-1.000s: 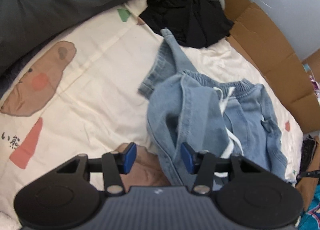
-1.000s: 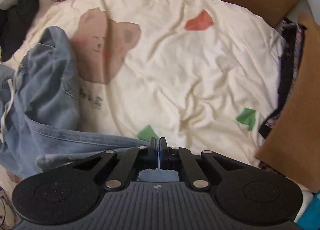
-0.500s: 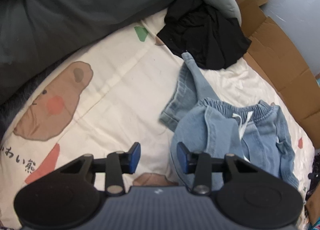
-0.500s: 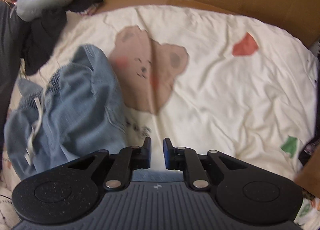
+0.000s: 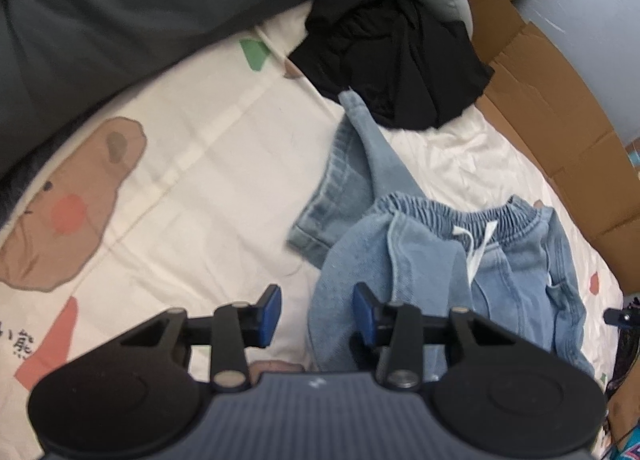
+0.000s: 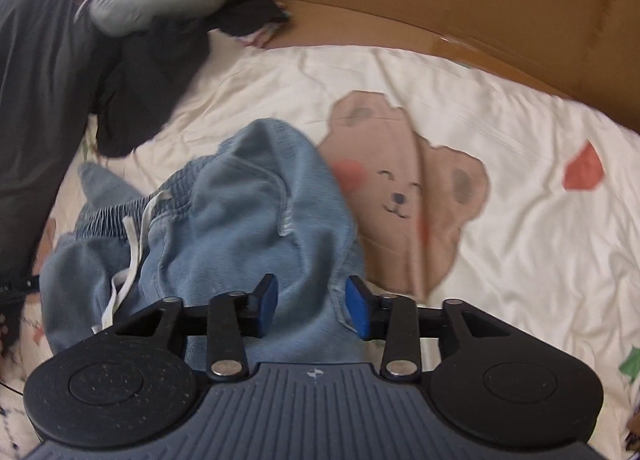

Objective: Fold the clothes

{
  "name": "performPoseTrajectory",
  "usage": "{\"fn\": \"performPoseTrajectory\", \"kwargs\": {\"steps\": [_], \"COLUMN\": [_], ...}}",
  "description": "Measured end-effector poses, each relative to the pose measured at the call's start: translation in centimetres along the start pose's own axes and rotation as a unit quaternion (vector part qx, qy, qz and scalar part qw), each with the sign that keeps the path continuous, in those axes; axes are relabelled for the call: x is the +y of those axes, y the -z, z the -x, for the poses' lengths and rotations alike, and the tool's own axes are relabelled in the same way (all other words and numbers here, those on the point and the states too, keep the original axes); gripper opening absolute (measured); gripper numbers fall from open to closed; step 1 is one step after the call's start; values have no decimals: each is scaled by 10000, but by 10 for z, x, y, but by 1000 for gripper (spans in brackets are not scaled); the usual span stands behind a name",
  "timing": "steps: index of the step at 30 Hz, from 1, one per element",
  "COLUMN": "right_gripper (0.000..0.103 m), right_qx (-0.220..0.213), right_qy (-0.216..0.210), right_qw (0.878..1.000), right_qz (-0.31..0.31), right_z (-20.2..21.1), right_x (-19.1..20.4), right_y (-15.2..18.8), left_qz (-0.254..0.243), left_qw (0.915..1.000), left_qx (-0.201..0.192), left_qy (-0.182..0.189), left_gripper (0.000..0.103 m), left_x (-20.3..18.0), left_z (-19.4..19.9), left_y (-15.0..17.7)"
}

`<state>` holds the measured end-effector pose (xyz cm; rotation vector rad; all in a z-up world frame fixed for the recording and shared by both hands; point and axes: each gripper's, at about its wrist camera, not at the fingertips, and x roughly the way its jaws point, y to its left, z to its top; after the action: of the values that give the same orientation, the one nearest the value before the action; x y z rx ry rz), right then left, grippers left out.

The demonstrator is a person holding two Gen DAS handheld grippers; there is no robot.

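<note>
My left gripper is spread wide with nothing between its two blue pads, low in the middle of its frame above the sheet. My right gripper is spread just as wide, empty too, its two pads framing the near edge of the jeans without pinching them, as far as I can tell.

There is one pair of jeans, crumpled in a heap: centre right in the left view, centre left in the right view. Its elastic waistband faces up, with one white drawstring trailing across it, and one leg stretches toward the top of the left frame.

Beyond that leg lies one black garment, with one grey cushion behind it. The cream sheet shows one bear print in each view. Cardboard lines the far side.
</note>
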<state>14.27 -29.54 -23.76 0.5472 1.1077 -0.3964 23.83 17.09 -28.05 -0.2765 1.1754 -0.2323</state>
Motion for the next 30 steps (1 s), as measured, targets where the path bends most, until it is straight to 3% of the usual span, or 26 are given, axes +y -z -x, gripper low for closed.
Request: {"fn": "performPoseTrajectory", "kwargs": {"steps": [6,9,13,18,19,21,24,30], "right_gripper": [51,52,57,55,51,12,6,5], "right_qx": [335,296,295,701,751,731,653,516], "right_qy": [109,164,124,224,307,340,340,412], "right_qw": [9994,9993,9968,9872,9838,9839,9867,9911], "right_qz": [48,175,734,1414,1598,1596,1451,1153], "right_z": [-22,-20,-12,-20,-22,-17,-6,13], "right_x": [22,36,62,80,82,74,57,24], "right_y": [6,7,12,32,37,41,44,49], "left_qz": [-80,-144,-126,-83,-82,-91,-100,-67], "left_qw": [9999,9998,9999,9999,9999,9999,9998,9999], "left_qx": [116,120,108,124,128,135,142,121], "left_qy": [29,3,14,18,16,8,-6,-58], "left_gripper": [42,43,44,44,44,44,46,49], "left_x": [-7,-11,-10,-8,-8,-9,-8,-7], "left_z": [-10,-12,-12,-13,-13,-14,-14,-11], "left_y": [5,7,8,9,10,10,11,12]}}
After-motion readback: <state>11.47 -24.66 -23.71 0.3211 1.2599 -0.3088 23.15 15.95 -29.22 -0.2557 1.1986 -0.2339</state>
